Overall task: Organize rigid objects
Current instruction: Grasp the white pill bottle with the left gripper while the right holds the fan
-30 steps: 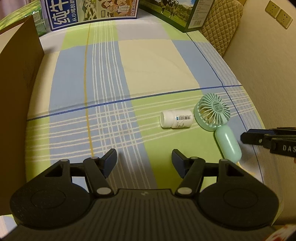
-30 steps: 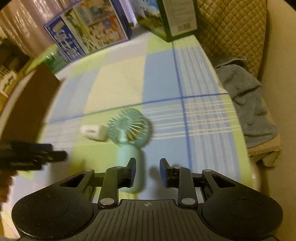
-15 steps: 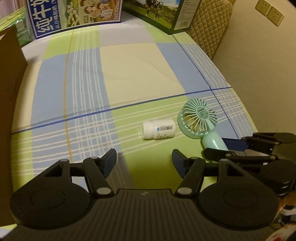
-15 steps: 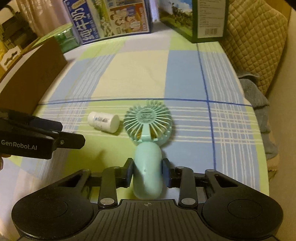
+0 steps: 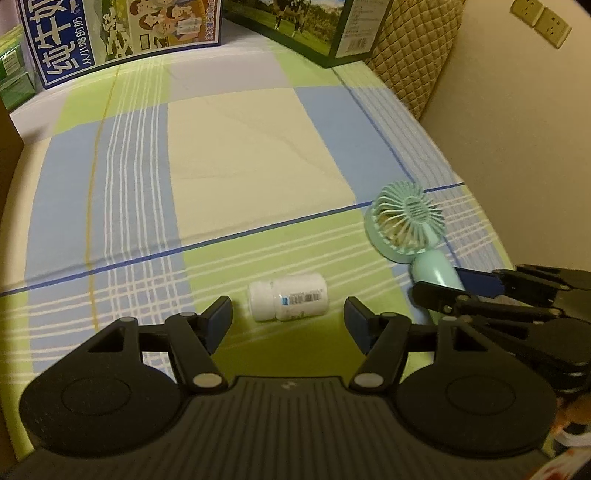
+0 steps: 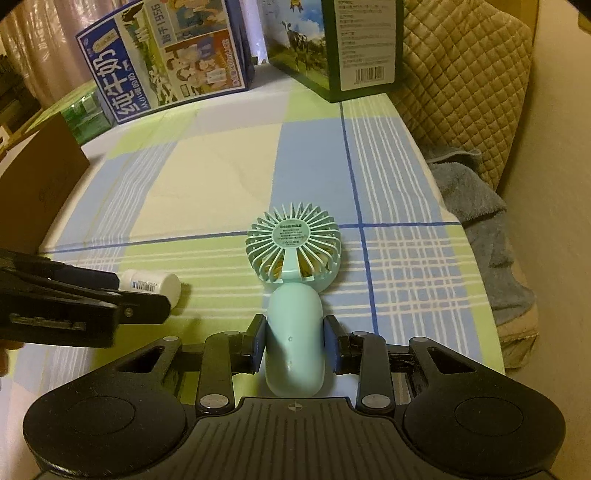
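Note:
A mint-green hand fan (image 6: 293, 240) lies on the checked cloth with its handle pointing toward me. My right gripper (image 6: 294, 332) is shut on that handle, with a pad pressed against each side. The fan (image 5: 404, 225) and the right gripper (image 5: 448, 286) also show at the right edge of the left wrist view. A white pill bottle (image 5: 288, 301) lies on its side just ahead of my left gripper (image 5: 288, 313). That gripper stands open, a finger on either side of the bottle and clear of it. The bottle (image 6: 151, 282) is partly hidden behind the left gripper (image 6: 140, 295) in the right wrist view.
A blue milk carton box (image 5: 122, 40) and a dark green box (image 5: 332, 29) stand at the far end of the cloth. A brown cardboard box (image 6: 40, 184) lines the left side. A grey towel (image 6: 476, 206) and a quilted cushion (image 6: 461, 74) lie off the right edge, by the wall.
My right gripper came down over the fan's handle and closed on it. My left gripper moved forward and to the right, so the bottle now lies between its open fingertips.

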A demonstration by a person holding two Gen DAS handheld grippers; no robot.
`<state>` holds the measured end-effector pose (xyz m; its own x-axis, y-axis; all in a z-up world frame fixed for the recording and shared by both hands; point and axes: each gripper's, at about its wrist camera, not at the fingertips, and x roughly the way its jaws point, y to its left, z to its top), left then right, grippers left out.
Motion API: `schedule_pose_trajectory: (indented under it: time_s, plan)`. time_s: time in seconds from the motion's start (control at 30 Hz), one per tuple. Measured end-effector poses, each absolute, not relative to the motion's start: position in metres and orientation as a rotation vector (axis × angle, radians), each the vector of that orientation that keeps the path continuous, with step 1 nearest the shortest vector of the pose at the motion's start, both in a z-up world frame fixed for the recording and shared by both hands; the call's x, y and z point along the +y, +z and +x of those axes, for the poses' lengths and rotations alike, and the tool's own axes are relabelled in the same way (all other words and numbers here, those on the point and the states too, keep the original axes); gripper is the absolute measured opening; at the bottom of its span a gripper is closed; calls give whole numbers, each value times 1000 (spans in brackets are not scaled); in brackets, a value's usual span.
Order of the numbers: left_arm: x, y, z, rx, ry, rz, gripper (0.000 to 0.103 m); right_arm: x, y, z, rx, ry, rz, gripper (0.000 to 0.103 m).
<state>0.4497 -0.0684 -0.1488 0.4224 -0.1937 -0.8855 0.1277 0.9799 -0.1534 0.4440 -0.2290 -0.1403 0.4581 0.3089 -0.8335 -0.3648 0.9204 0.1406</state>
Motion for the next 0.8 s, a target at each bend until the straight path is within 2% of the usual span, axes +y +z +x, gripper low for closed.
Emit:
schedule_pose_trajectory:
  time_s: [0.07,0.33,0.8]
  plan:
    - [-69,-152,452,1116,-196,-61,63,-229,-140,445,1008,416,-58,30]
    - [-73,-157,455,1093,-201,2,42,-224,-141,451,1004,413,-70,30]
    - [-55,-154,425,1095,-179,12,42,-211,-143,438,985,482,-161,30]
